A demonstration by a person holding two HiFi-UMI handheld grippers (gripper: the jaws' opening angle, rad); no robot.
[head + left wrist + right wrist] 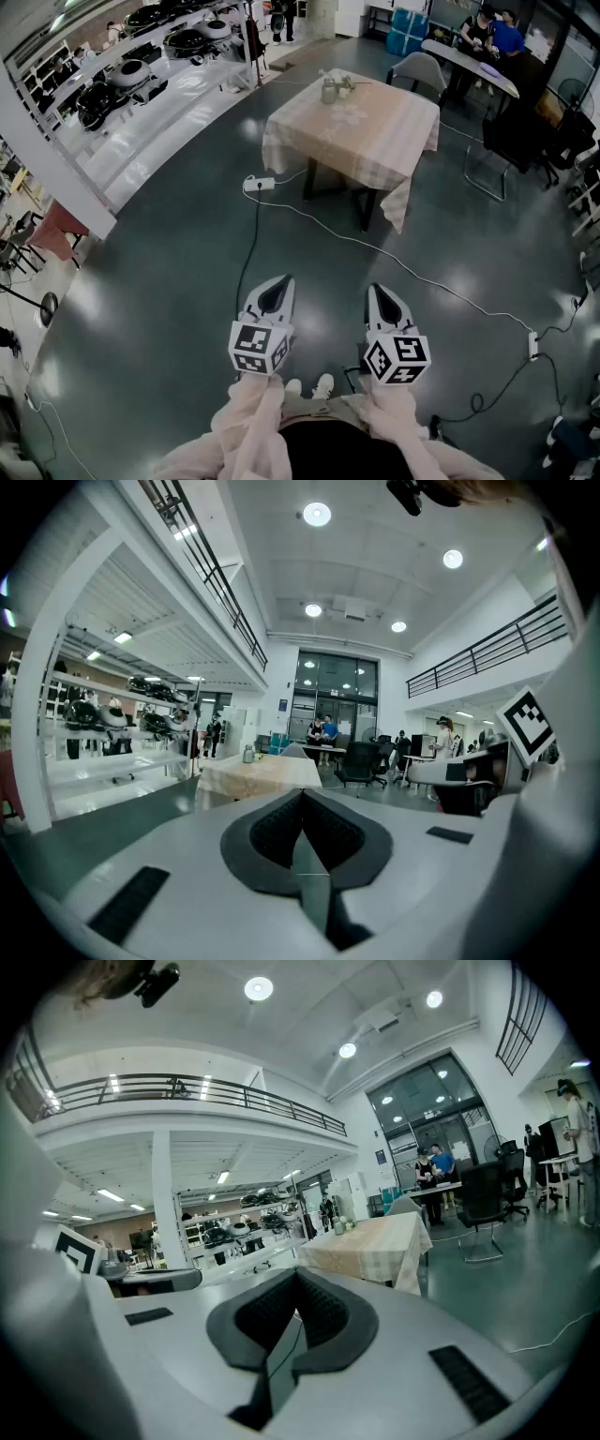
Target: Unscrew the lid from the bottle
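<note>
Both tools are clenched, pads together with nothing between them. The left tool (278,283) and right tool (378,291) are carried side by side, low in front of the body, and tipped a little down toward the tabletop (375,141).

We judge this a carrying posture. Nothing is within reach, so shut and empty suits the walk in.

The bottle (329,90) stands upright near the tabletop's far-left corner, well apart from both tools. Whether its lid is on is too small to tell. Something pale lies just beside it, which we won't name.

Edges: a checked cloth (405,192) drapes over every side of the tabletop, hiding the rim.

Room for moving:
- The floor on the tabletop's near side is open.
- A cable (251,246) trails from a power strip (260,185) off the near-left corner, and a second line crosses between us and the tabletop (trip risk, in our view).
- A chair (419,67) sits at the far side.
- Long shelving (141,84) runs well to the tabletop's left.
</note>
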